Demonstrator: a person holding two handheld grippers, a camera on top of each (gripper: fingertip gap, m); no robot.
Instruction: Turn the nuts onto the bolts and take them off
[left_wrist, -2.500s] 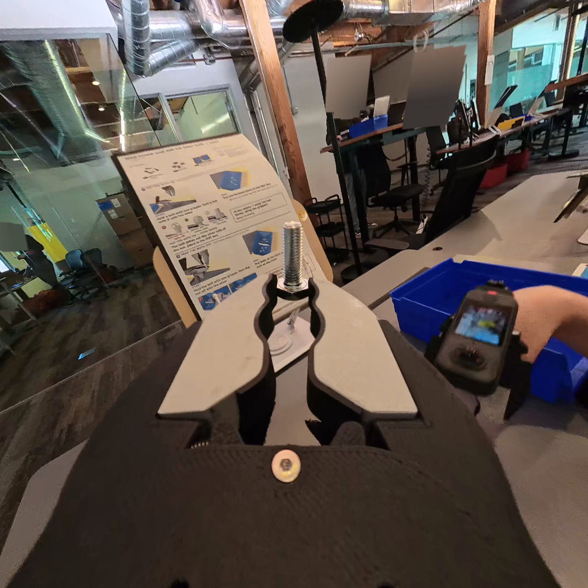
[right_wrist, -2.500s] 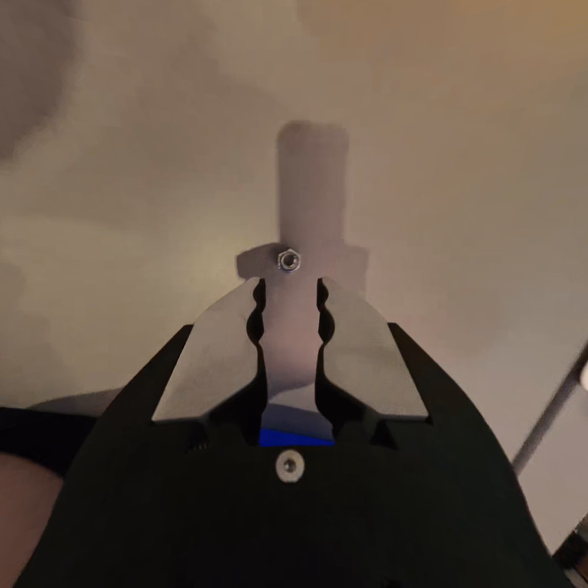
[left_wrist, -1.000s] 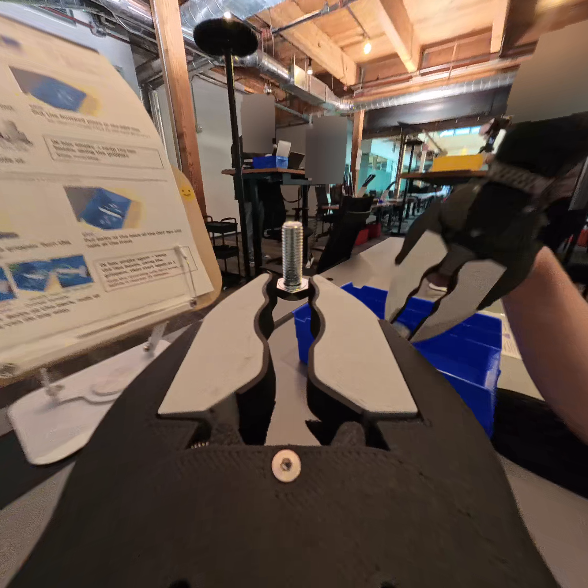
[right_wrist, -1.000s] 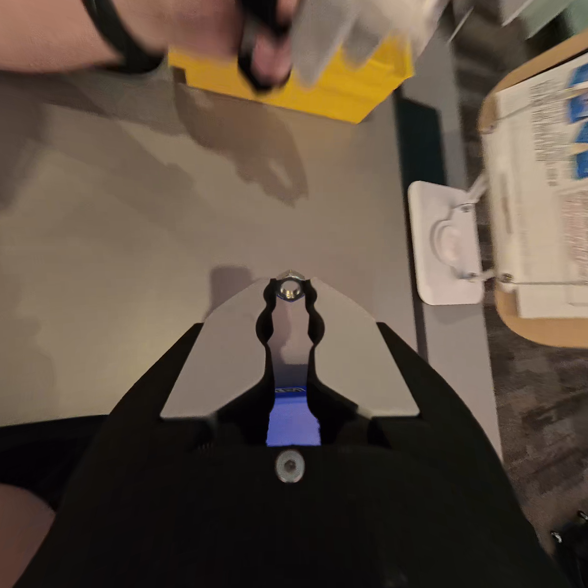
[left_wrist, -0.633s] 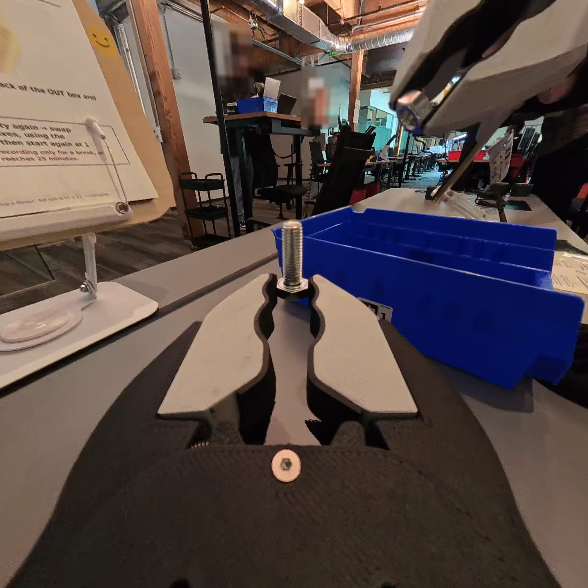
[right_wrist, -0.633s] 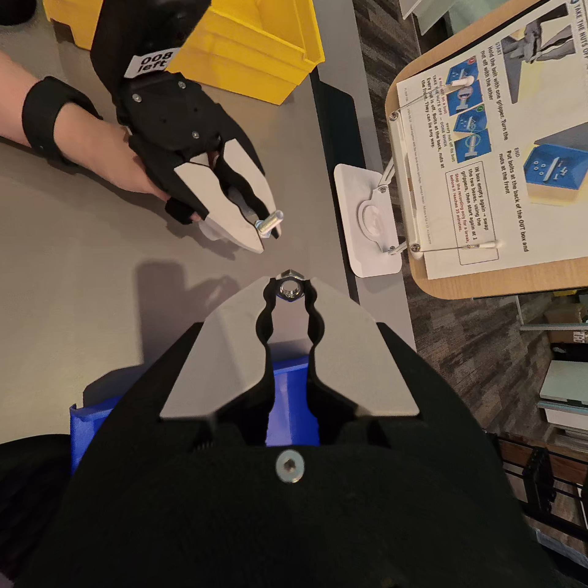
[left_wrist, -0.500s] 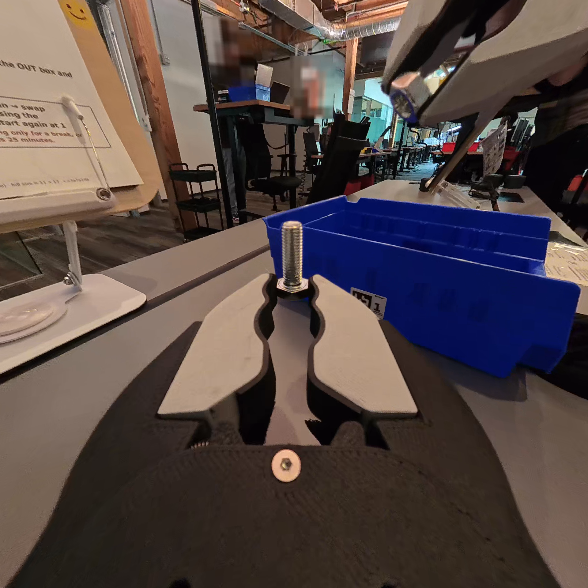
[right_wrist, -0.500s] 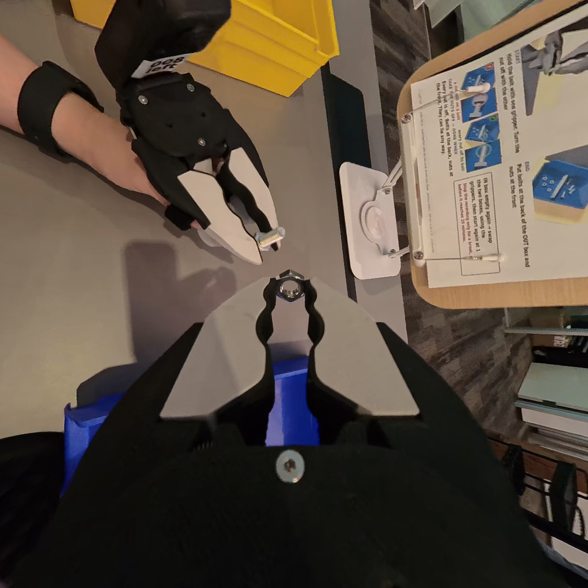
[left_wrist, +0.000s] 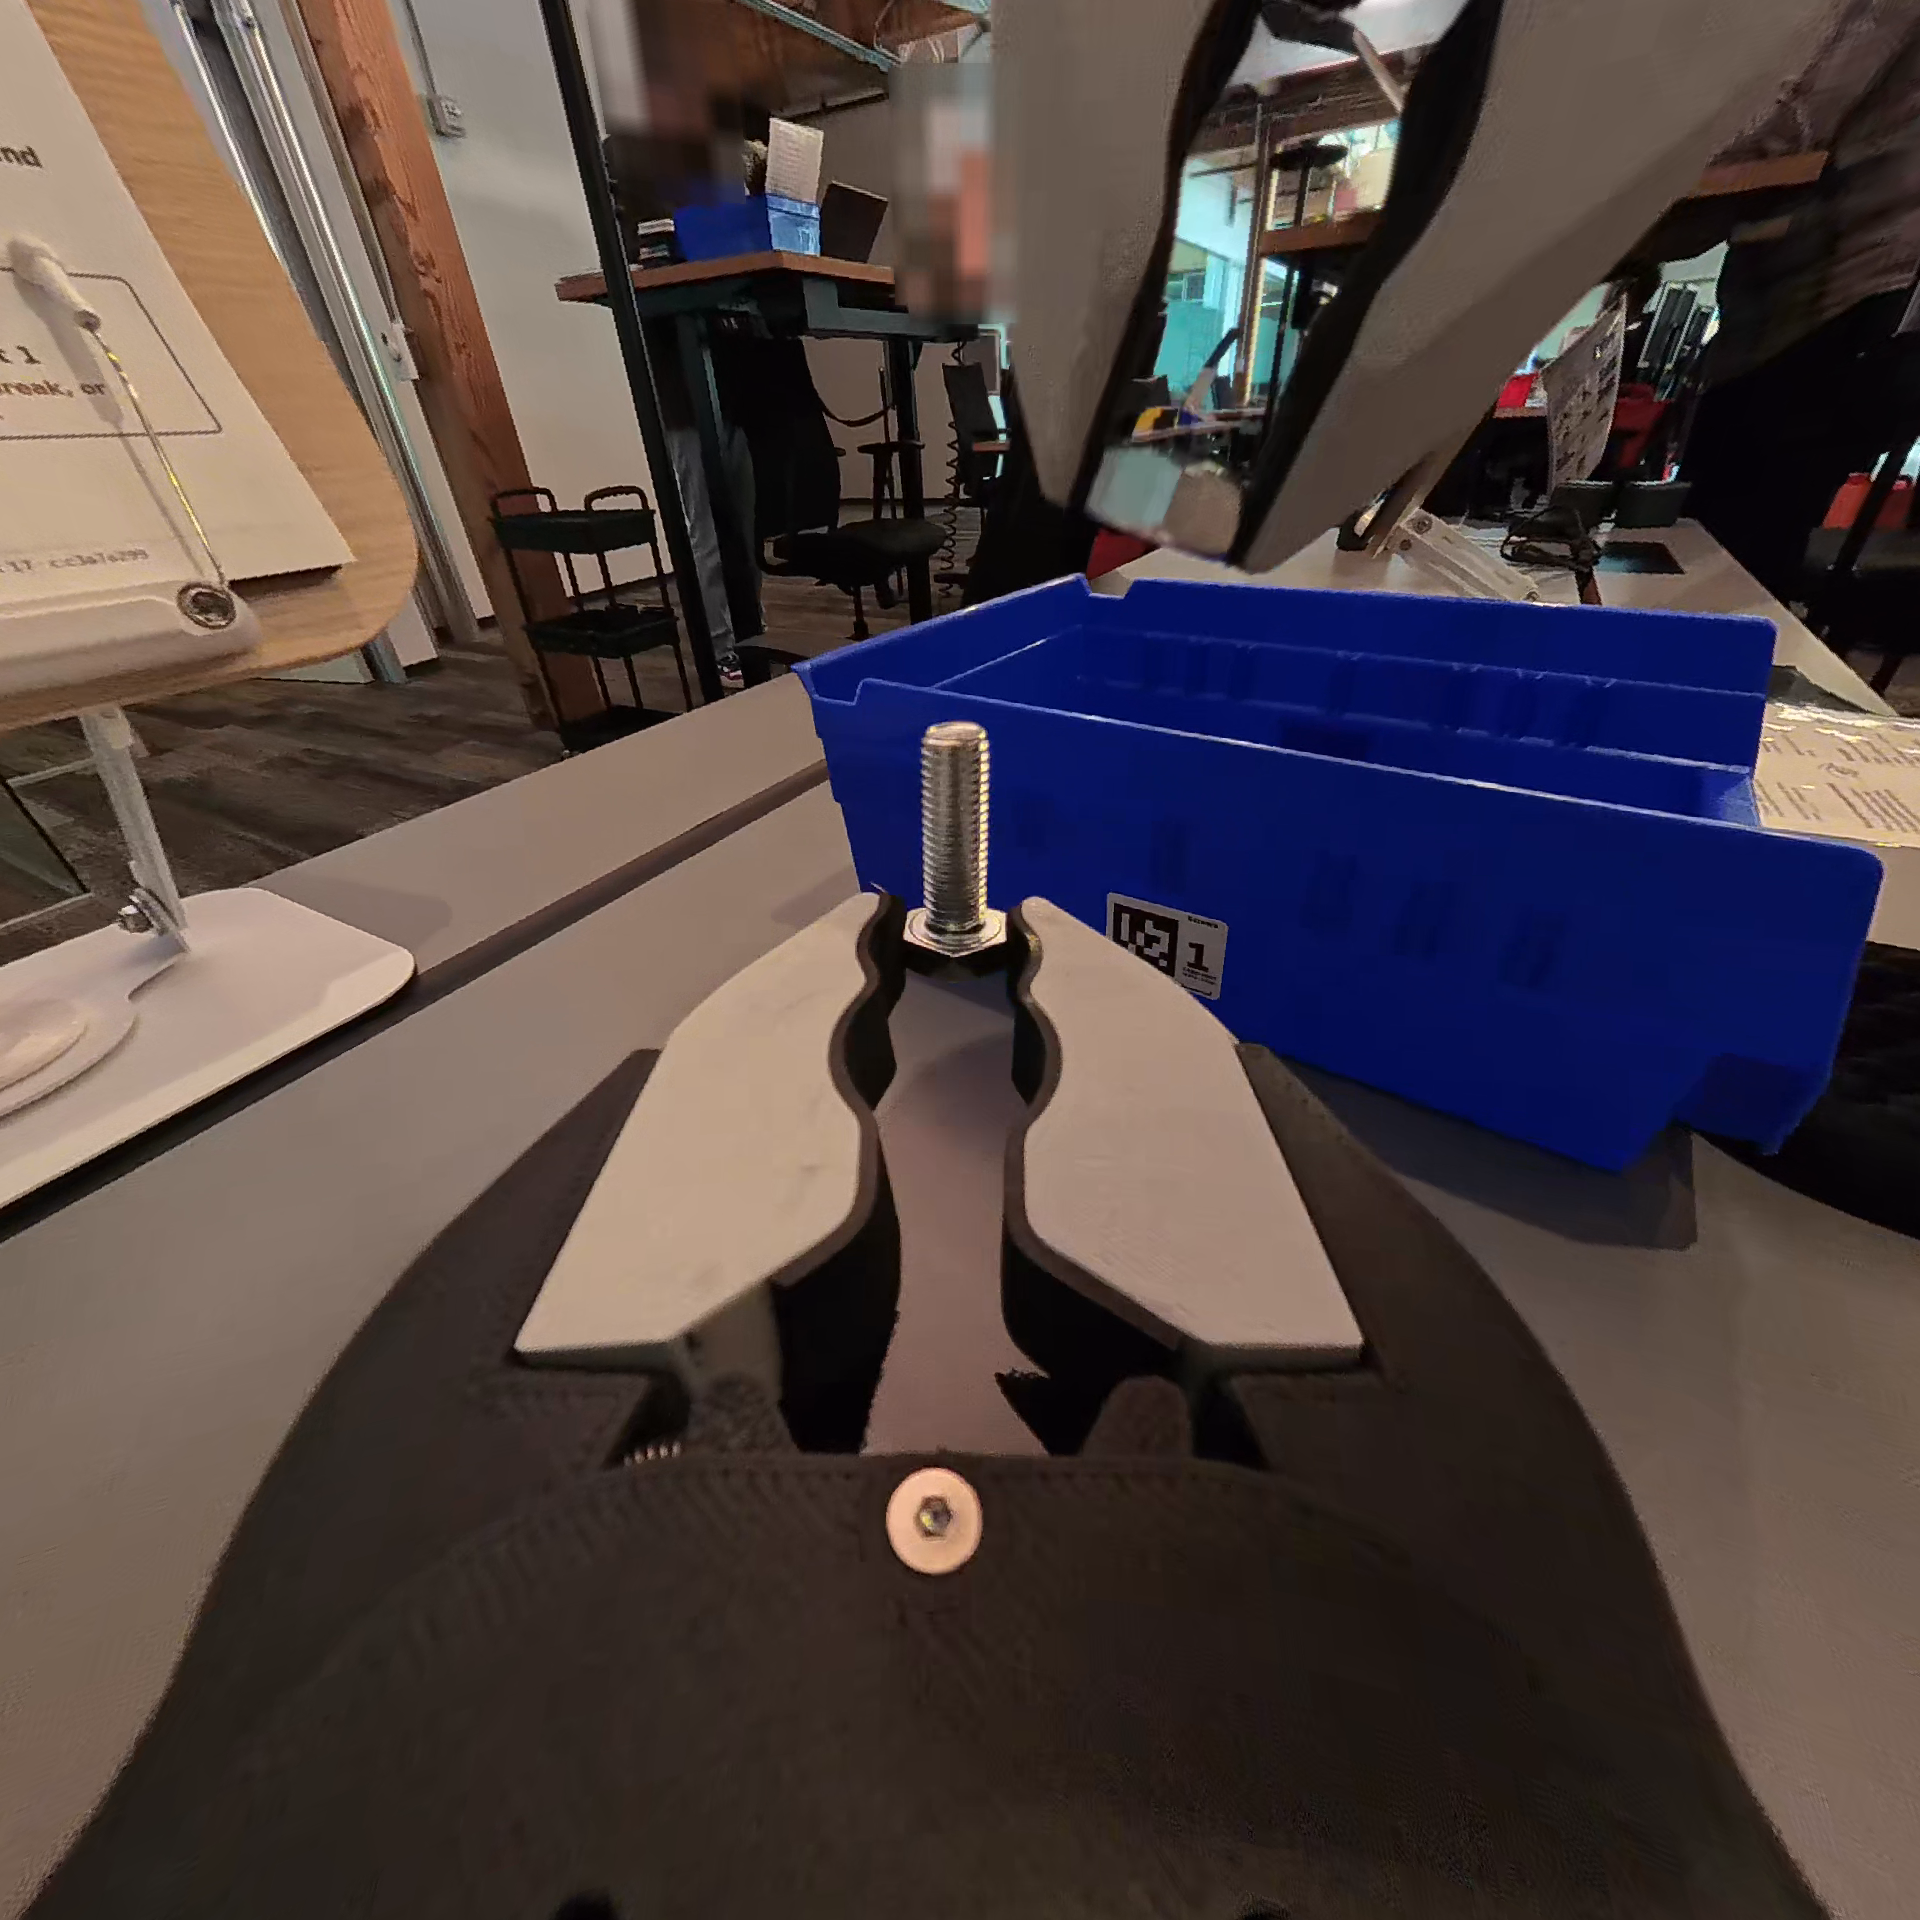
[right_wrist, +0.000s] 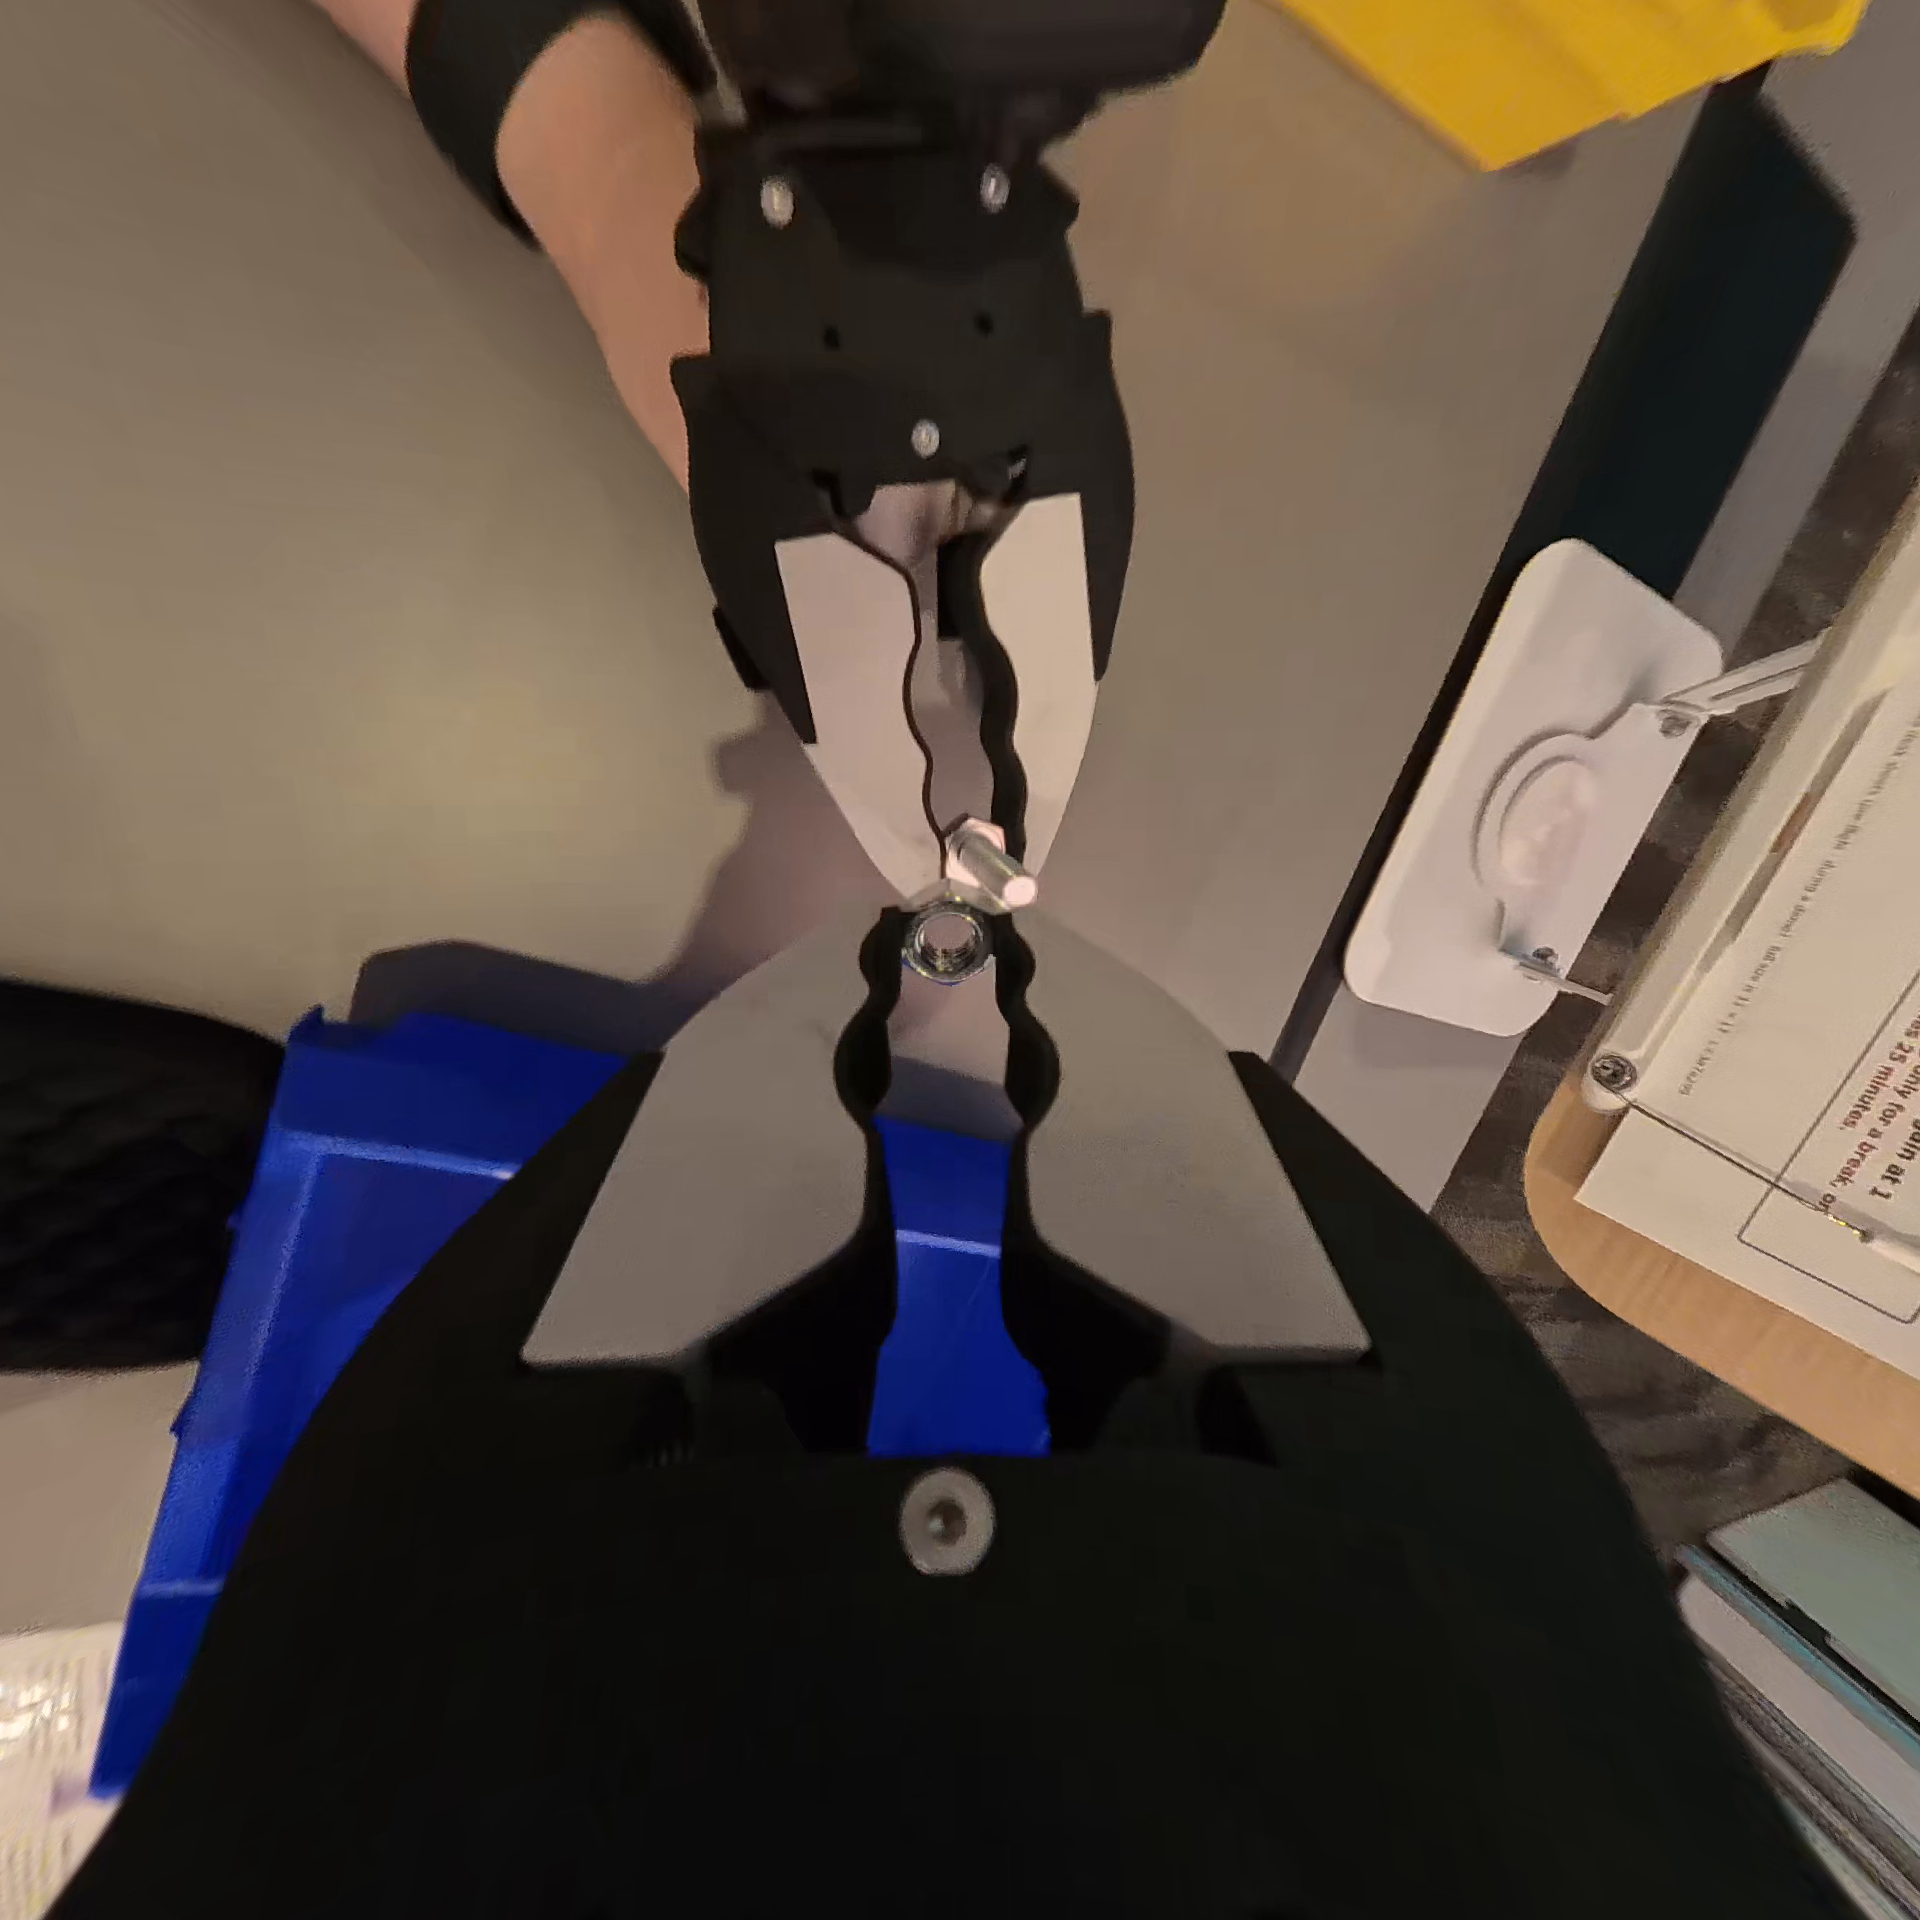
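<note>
My left gripper (left_wrist: 952, 948) is shut on the hex head of a silver bolt (left_wrist: 954, 826), which stands upright with its threads up, low over the grey table. My right gripper (right_wrist: 943, 954) is shut on a silver nut (right_wrist: 943, 950), its hole facing the camera. In the left wrist view the right gripper (left_wrist: 1169, 520) hangs above and to the right of the bolt tip with the nut (left_wrist: 1164, 501) between its fingertips. In the right wrist view the left gripper (right_wrist: 982, 868) and its bolt (right_wrist: 992, 881) lie just beyond the nut, close but apart.
A blue bin (left_wrist: 1351, 831) sits on the table to the right of the bolt and under the right gripper (right_wrist: 416, 1195). A yellow bin (right_wrist: 1558, 62) is at the far edge. A white stand (left_wrist: 187, 997) holds an instruction board (right_wrist: 1766, 1091) at the table's side.
The right gripper with the nut has come down closer over the bolt. The left gripper has turned to face the right one, so bolt tip and nut are nearly together.
</note>
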